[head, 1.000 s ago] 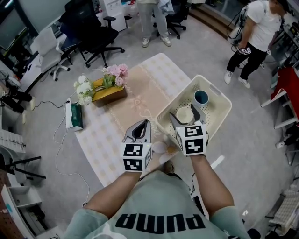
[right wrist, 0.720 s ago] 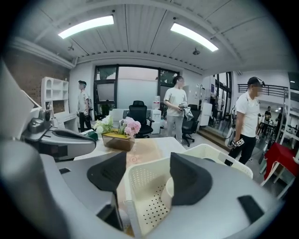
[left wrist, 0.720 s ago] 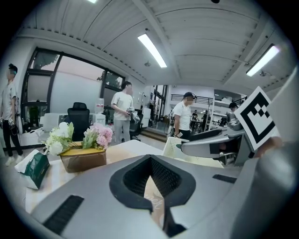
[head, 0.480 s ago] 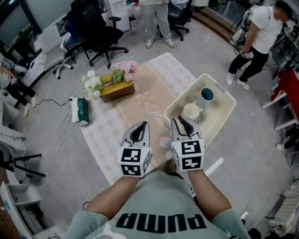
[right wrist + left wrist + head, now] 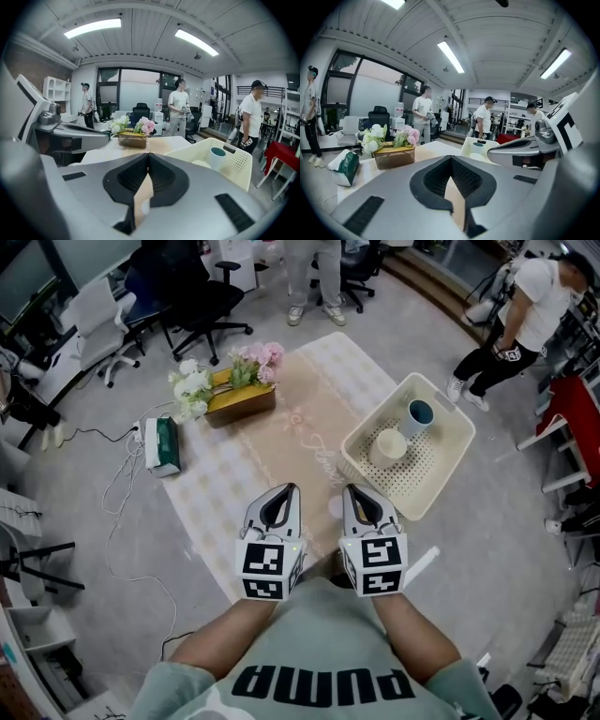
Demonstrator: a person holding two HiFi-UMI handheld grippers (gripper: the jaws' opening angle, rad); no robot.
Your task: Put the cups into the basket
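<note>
Now, with both cups (image 5: 391, 445) in the basket (image 5: 444, 474) at the right, your left tool (image 5: 289, 493) has its jaws together and your right tool (image 5: 352, 493) has just been closing on nothing, so a careless sweep could knock the small pale object (image 5: 335, 506) between them off the tabletop (image 5: 281, 456).

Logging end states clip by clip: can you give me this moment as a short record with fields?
basket: on the right side of the table
cups in basket: two, a cream cup and a teal-lined cup, both upright
left gripper: shut, empty
right gripper: jaws just closed, shut, nothing between them
flower box: far left of the table
</note>
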